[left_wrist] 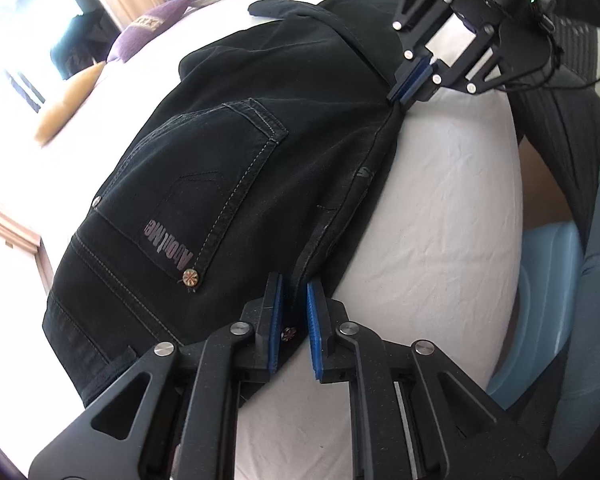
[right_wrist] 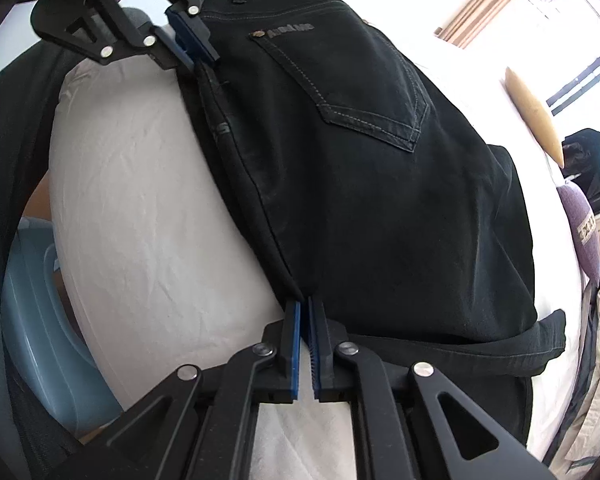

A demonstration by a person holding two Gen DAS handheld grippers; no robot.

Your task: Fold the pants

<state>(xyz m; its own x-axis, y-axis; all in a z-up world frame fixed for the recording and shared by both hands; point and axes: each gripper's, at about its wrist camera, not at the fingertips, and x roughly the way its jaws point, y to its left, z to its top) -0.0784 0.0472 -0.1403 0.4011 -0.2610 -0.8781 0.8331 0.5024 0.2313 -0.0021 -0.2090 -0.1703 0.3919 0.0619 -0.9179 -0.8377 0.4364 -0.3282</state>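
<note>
Broadly, the bed [left_wrist: 440,208], under a white sheet, carries everything. Black pants [left_wrist: 236,168] lie across it with the back pocket [left_wrist: 220,184] facing up (printed label and a metal rivet at the pocket's corner). The pants' edge nearest the bed's side is lifted by both claws. A blue plastic tub [left_wrist: 540,300] sits beside the bed, below the pants. Beyond the pants: a purple cushion [left_wrist: 148,28] and a yellow cushion [left_wrist: 68,96].

Left claw [left_wrist: 294,320]: blue pads spread slightly, a fold of the pants' waistband end held between them. Right claw [right_wrist: 304,340]: pads nearly pressed together, pinching the pants' edge further along, toward the legs; the fabric is pulled taut between the two.
</note>
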